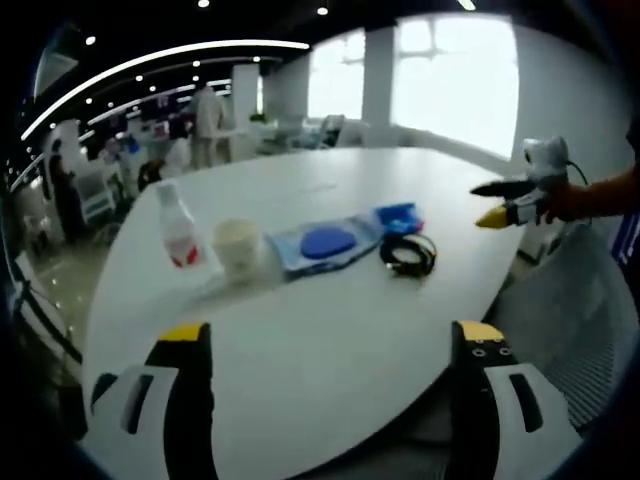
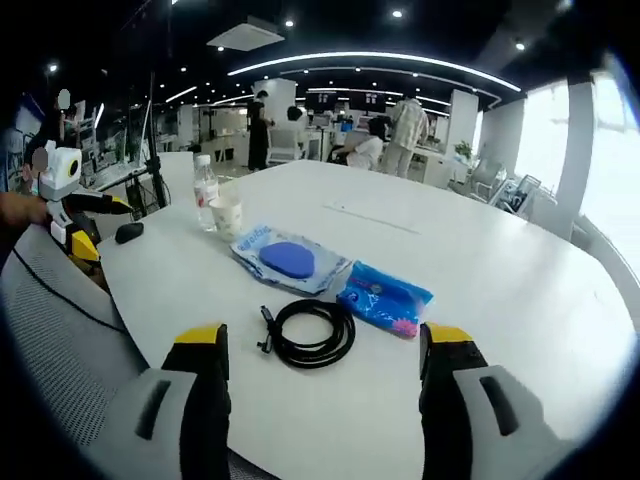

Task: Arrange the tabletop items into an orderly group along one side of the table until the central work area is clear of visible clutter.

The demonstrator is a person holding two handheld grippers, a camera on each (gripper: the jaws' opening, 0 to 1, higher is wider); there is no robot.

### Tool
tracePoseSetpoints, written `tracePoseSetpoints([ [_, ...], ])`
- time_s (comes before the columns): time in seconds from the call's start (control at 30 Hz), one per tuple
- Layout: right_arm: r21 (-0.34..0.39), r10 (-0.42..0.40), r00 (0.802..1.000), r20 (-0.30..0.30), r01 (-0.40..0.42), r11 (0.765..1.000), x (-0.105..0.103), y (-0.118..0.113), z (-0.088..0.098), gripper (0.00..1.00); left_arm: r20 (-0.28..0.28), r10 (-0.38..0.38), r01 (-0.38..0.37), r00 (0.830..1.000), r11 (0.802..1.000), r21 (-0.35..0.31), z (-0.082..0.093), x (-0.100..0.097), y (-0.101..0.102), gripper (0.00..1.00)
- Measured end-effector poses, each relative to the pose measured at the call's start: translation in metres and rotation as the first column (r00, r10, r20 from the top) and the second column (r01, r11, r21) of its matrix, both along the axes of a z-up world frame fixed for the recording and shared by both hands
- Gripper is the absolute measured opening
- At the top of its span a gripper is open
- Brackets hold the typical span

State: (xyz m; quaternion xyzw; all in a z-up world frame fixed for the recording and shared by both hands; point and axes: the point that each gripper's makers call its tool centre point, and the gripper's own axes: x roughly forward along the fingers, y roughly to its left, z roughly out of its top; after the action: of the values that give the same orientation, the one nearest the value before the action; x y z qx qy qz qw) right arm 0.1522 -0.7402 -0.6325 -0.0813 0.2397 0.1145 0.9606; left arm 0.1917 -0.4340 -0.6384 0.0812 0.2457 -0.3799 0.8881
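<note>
The items sat in a loose row near one edge of the white desk [image 2: 480,270]: a coiled black cable [image 2: 312,334] nearest that edge, a small blue packet [image 2: 385,297] just beside it, a clear pouch holding a blue pad [image 2: 288,262] next, then a paper cup [image 2: 226,215] and a plastic bottle [image 2: 205,190] close together at the far end. A dark mouse-like object [image 2: 129,232] lay apart, near the desk's corner.

Your right tool [image 2: 320,350] hovered short of the cable, jaws spread wide and holding nothing. Your left tool [image 1: 325,345] hung over bare desk, jaws likewise apart and empty, well clear of every item.

Risks noted, as judgement: the cable's loose end could snag or uncoil if you gripped a single loop. The cup looked light and easily tipped, and the bottle beside it could topple if nudged. The cable lay close to the edge, so a careless push could send it off.
</note>
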Motion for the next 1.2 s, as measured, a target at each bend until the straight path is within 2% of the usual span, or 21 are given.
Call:
tracePoseSetpoints([
  [0.3, 0.022, -0.021, 1.000, 0.012, 0.021, 1.000, -0.019, 0.007, 0.006, 0.80, 0.014, -0.004, 0.004, 1.000, 1.000, 0.009, 0.002, -0.001, 0.000, 0.96],
  [0.6, 0.045, -0.038, 0.999, 0.012, 0.038, 0.998, -0.033, 0.021, 0.001, 0.81, 0.013, 0.007, -0.006, 1.000, 1.000, -0.002, 0.005, -0.001, 0.001, 0.96],
  [0.8, 0.040, -0.047, 0.998, 0.029, 0.046, 0.998, -0.034, 0.020, 0.001, 0.81, 0.036, 0.017, -0.017, 0.999, 1.000, -0.010, 0.010, 0.002, 0.002, 0.95],
  [0.93, -0.004, -0.029, 0.999, 0.021, 0.029, 1.000, -0.036, 0.023, -0.005, 0.79, 0.037, 0.023, -0.022, 0.999, 0.999, -0.025, 0.011, 0.003, 0.004, 0.95],
  [1.07, -0.009, -0.027, 0.999, 0.023, 0.027, 1.000, -0.036, 0.023, -0.004, 0.79, 0.051, 0.028, -0.026, 0.998, 0.999, -0.045, 0.015, 0.005, 0.004, 0.95],
  [1.2, -0.003, -0.036, 0.999, 0.010, 0.036, 0.999, -0.036, 0.022, -0.007, 0.83, 0.062, 0.033, -0.032, 0.998, 0.999, -0.012, 0.010, 0.004, 0.009, 0.98],
])
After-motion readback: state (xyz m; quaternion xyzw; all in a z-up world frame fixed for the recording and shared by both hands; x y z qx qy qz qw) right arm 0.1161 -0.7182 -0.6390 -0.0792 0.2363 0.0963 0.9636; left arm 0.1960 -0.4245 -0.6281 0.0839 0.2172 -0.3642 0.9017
